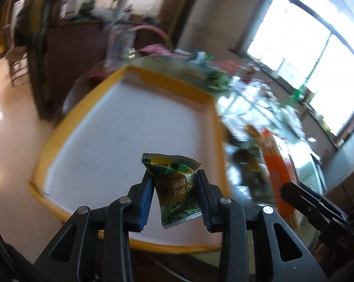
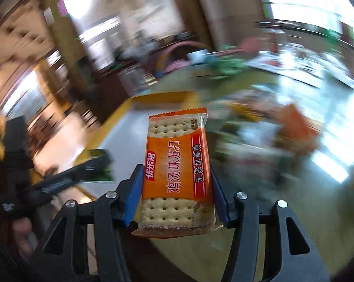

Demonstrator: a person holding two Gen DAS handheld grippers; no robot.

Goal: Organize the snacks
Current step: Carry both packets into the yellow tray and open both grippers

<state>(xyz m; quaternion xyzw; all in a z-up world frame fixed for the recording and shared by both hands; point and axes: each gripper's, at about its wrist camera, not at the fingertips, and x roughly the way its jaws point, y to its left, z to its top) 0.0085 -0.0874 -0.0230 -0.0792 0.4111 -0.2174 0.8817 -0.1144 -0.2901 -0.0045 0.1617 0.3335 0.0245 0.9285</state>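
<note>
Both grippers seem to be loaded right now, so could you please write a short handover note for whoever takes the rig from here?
Left gripper: shut on the green pea packet, held above the yellow-rimmed tray.
Right gripper: shut on the orange cracker packet, held in the air just right of the tray.
More snacks lie loose on the table to the right of the tray; blur hides what they are.
Done: both packets picked up.
Left: the visible tray floor is bare, so probably set both packets down there, then sort the loose snacks.
</note>
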